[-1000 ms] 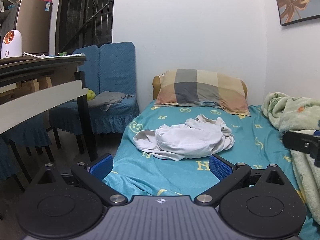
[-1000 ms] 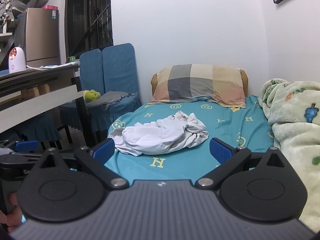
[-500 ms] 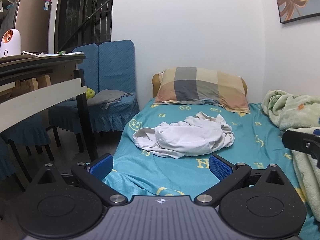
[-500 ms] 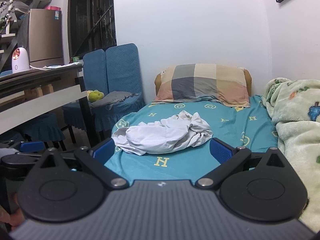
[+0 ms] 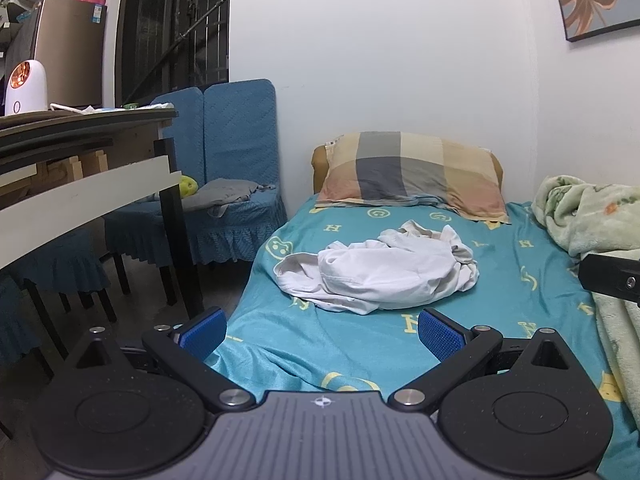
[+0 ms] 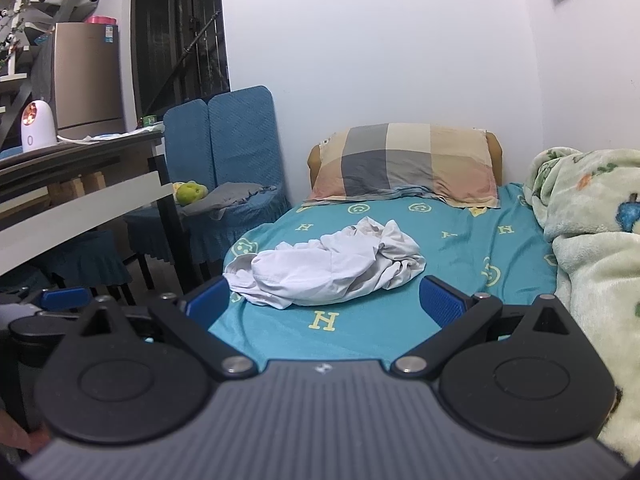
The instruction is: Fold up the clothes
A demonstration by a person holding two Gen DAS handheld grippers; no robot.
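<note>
Nearest, the left gripper hangs over the foot of the bed with its blue pads spread wide apart and nothing between them. The right gripper is likewise wide apart and empty, level with its partner, which shows at the left edge of the right wrist view. Neither touches cloth.

Just beyond the pads lies the teal sheet, rumpled into ridges at the near edge. A low, careless reach could pinch that sheet along with the clothing and drag the bedding up.

Further on, in the middle of the bed, sits the white garment, crumpled in a heap with no clear collar, hem or sleeve to be made out. The main risk is grabbing a bunched fold rather than an edge: the piece would then lift as a wad, layers twisted, and could not be spread flat. Its left edge lies close to the side of the bed, so a pull that way might slide it to the floor.

To the right, the fleece blanket crowds the mattress and could snag the right gripper or leave too little room for spreading. The checked pillow at the head limits space beyond.
</note>
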